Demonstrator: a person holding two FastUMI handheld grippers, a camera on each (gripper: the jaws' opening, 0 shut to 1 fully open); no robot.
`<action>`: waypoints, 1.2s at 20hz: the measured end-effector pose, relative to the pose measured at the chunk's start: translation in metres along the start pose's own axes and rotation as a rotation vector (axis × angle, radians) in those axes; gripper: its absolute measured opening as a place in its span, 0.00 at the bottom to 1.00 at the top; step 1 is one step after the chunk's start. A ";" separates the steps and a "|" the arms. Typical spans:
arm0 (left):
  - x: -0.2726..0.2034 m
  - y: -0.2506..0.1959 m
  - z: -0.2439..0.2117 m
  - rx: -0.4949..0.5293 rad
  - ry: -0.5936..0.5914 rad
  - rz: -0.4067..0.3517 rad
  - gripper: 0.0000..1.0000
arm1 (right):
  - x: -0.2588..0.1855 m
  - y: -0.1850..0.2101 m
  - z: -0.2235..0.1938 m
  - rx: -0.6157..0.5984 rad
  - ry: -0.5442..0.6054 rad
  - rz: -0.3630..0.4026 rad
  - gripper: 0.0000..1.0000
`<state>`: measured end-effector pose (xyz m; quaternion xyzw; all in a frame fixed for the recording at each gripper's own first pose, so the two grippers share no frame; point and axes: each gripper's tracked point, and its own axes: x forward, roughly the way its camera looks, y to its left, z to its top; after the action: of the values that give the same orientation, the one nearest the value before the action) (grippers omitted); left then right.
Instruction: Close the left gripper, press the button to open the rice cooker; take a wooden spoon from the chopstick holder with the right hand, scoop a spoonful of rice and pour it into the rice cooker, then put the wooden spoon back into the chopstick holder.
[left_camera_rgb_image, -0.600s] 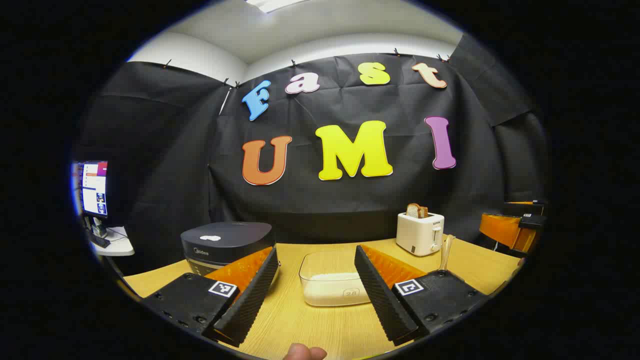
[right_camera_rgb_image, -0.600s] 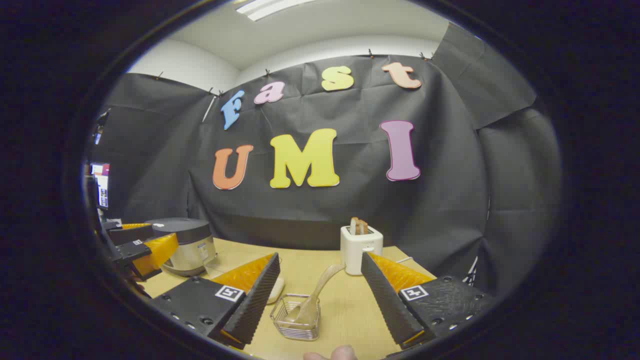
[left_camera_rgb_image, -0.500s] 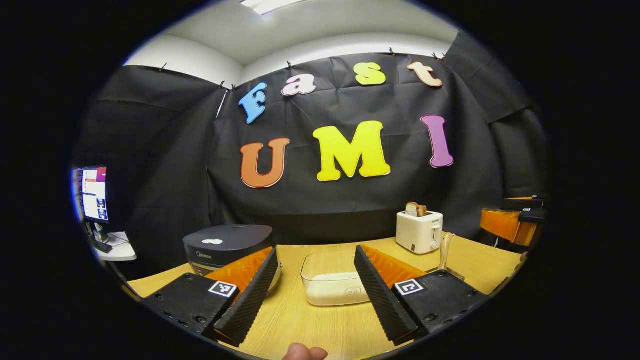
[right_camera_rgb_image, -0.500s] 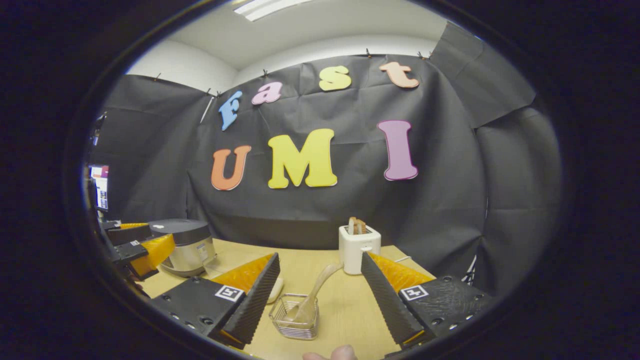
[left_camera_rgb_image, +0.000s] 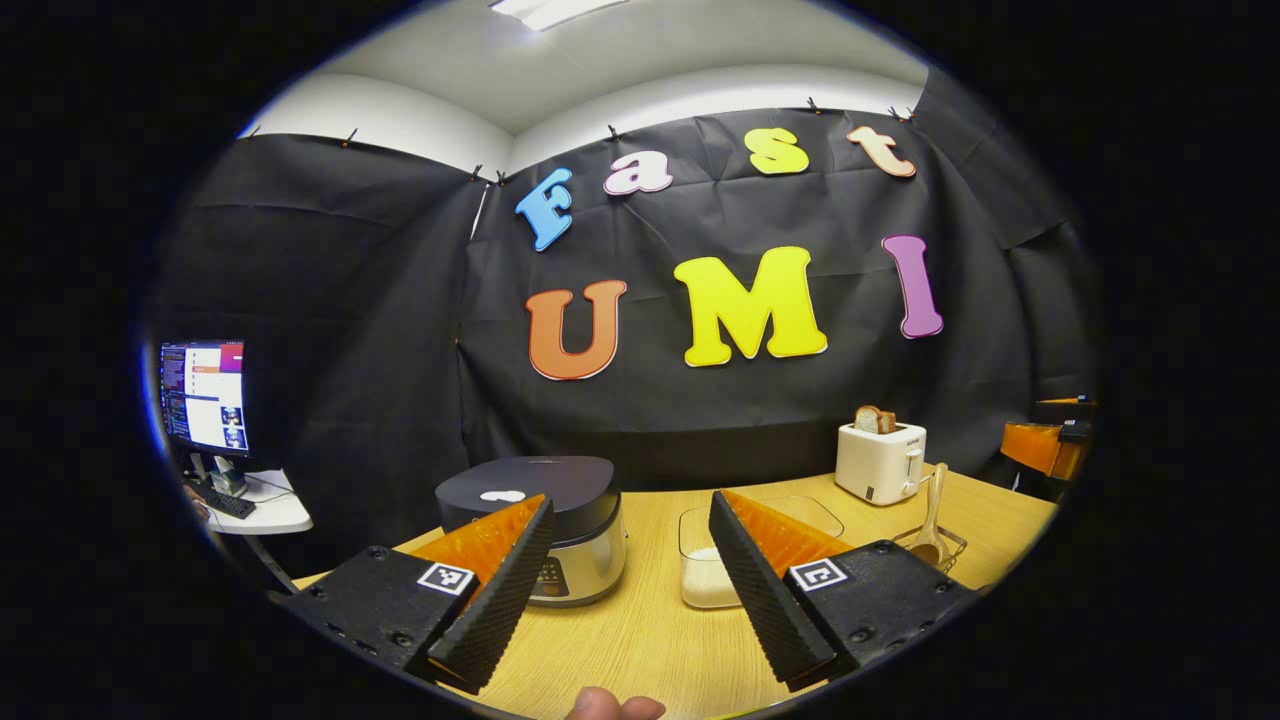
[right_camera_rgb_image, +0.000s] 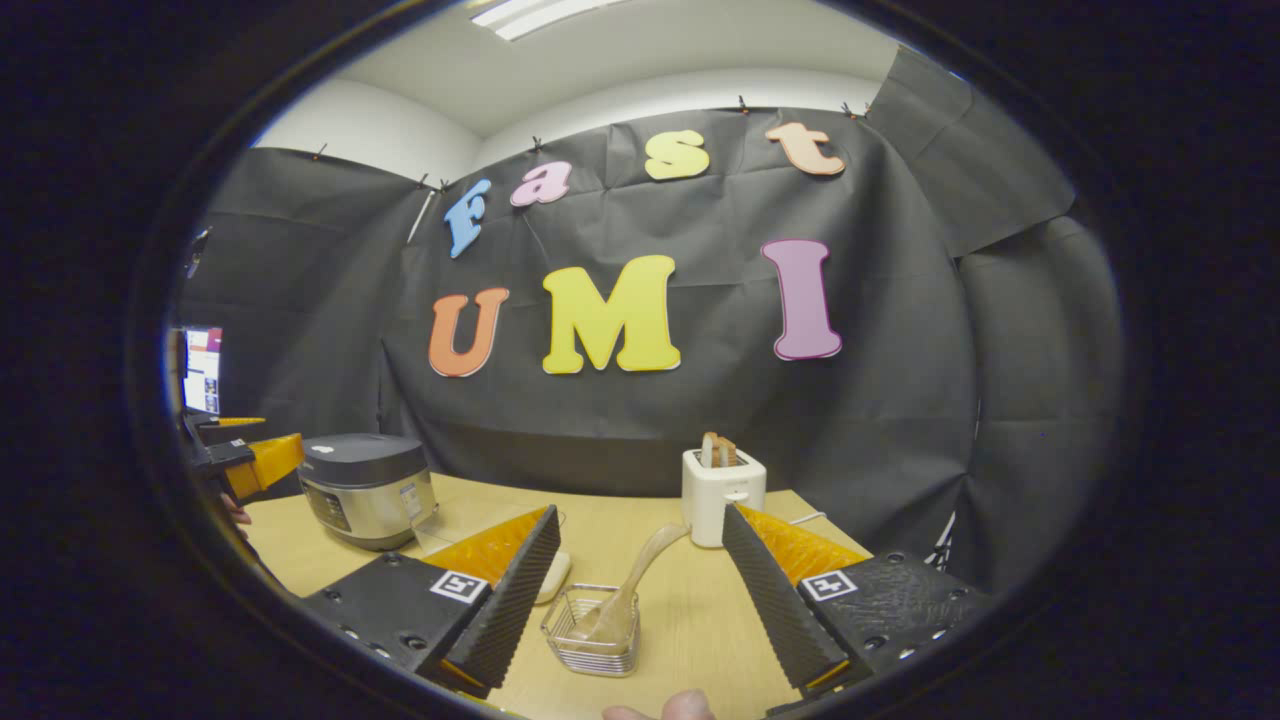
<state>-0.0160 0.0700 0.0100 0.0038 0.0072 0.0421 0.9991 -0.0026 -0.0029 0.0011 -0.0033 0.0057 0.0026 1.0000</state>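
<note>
Where wooden surface spreads: lidded rice cooker at left, rice tub beside; wooden spoon leaning in wire chopstick holder. Left tongs wide, empty; right tongs wide, empty, holder between.

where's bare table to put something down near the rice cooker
Bare wood lies in front of the rice cooker and the rice container, toward the camera. It's crowded to the right, around the chopstick holder and toaster.

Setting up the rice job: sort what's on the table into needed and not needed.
Needed: rice cooker, lid shut; wooden spoon; chopstick holder; clear box of rice; left gripper; right gripper.
Not needed: toaster with bread; monitor.
</note>
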 end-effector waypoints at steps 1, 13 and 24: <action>0.001 0.001 0.000 -0.003 0.000 0.003 0.99 | 0.000 -0.001 -0.002 0.001 0.005 -0.001 0.97; 0.060 0.095 0.008 0.031 0.134 0.053 0.97 | 0.031 0.006 -0.016 -0.009 0.045 0.063 0.97; 0.132 0.127 -0.019 -0.061 0.451 0.003 0.31 | 0.051 0.010 -0.017 -0.017 0.055 0.085 0.97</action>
<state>0.1046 0.2080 -0.0097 -0.0359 0.2289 0.0436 0.9718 0.0482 0.0067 -0.0169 -0.0115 0.0335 0.0450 0.9984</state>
